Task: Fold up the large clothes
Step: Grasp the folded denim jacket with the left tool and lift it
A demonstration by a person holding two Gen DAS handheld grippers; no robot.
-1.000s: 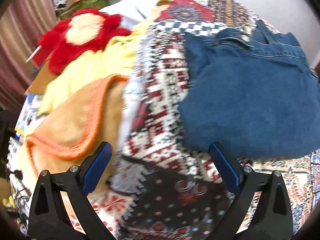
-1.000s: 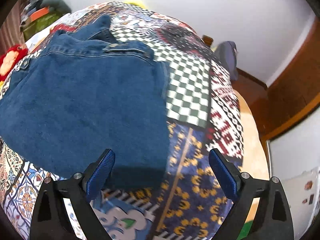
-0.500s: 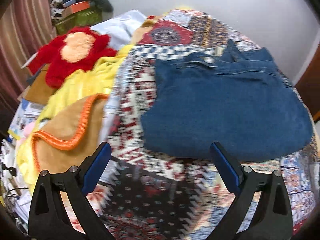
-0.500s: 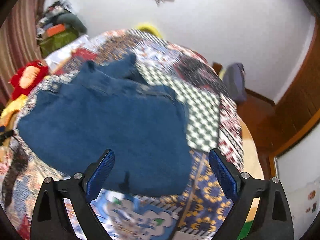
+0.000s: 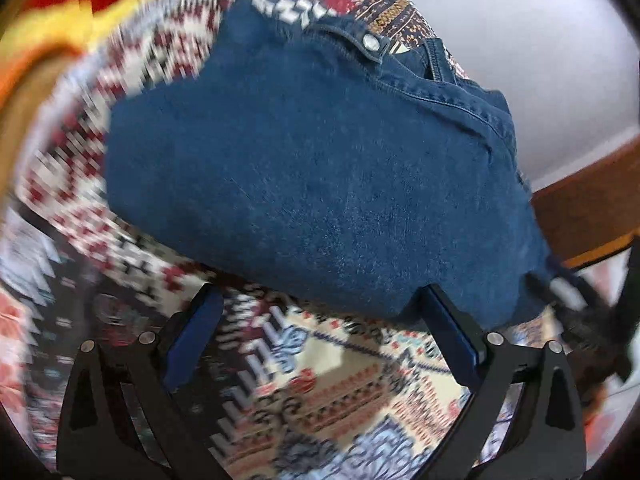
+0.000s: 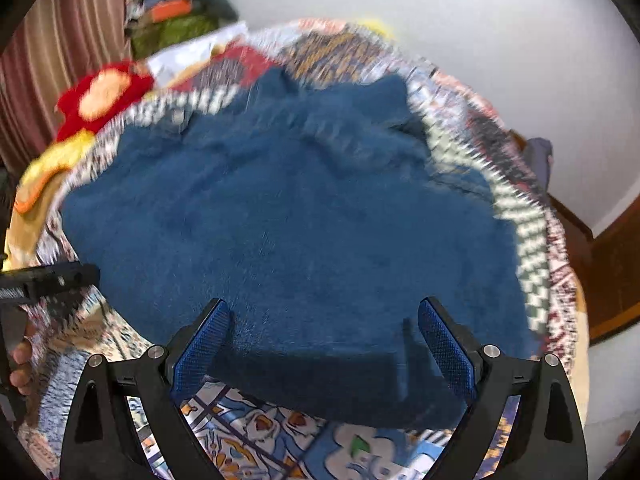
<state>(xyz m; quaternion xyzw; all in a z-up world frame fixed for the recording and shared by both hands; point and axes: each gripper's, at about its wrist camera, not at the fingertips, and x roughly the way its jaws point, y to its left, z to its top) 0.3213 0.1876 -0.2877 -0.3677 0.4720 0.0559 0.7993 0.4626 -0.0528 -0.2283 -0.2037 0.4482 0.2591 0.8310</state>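
Note:
A folded pair of blue denim jeans (image 5: 320,168) lies flat on the patchwork bedspread (image 5: 320,380), waistband and button at the far side. It also shows in the right wrist view (image 6: 288,232). My left gripper (image 5: 320,320) is open and empty, hovering at the jeans' near edge. My right gripper (image 6: 324,336) is open and empty over the near edge of the jeans, its shadow on the denim. The left gripper's body (image 6: 48,280) shows at the left edge of the right wrist view.
A red plush toy (image 6: 104,92), yellow and orange cloths (image 6: 44,172) and piled items (image 6: 172,20) lie at the bed's far left by a curtain. A white wall is behind; a wooden door frame (image 6: 616,280) and floor are to the right.
Both grippers have swung: the left now faces the jeans' near edge from closer, the right has moved left and back so the whole jeans fill its view. The jeans lie as before.

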